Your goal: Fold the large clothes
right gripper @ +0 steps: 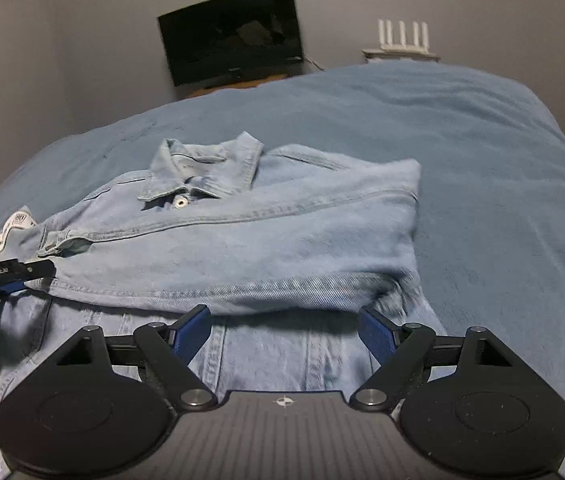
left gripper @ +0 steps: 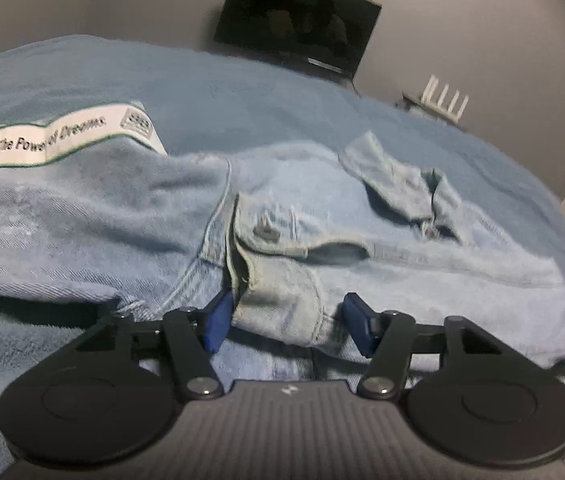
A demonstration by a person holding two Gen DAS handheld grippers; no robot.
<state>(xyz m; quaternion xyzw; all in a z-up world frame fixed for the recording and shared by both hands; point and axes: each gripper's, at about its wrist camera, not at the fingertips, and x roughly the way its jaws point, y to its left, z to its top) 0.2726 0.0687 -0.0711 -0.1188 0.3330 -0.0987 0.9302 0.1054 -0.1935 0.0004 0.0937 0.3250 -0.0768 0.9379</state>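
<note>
A light blue denim jacket (right gripper: 242,232) lies on a blue blanket (right gripper: 482,160), collar (right gripper: 206,168) at the far side, one sleeve folded across its front. In the left wrist view the sleeve cuff (left gripper: 278,280) lies between the open blue fingers of my left gripper (left gripper: 286,316); whether they touch it is unclear. My right gripper (right gripper: 286,332) is open and empty, low over the jacket's lower front, just before the folded sleeve's edge. The left gripper also shows in the right wrist view (right gripper: 10,280) at the jacket's left side.
A white label strip with printed text (left gripper: 58,136) lies on the blanket to the left of the jacket. A dark television (right gripper: 234,36) stands against the grey wall beyond the bed. A white router (right gripper: 402,40) sits on a shelf at the right.
</note>
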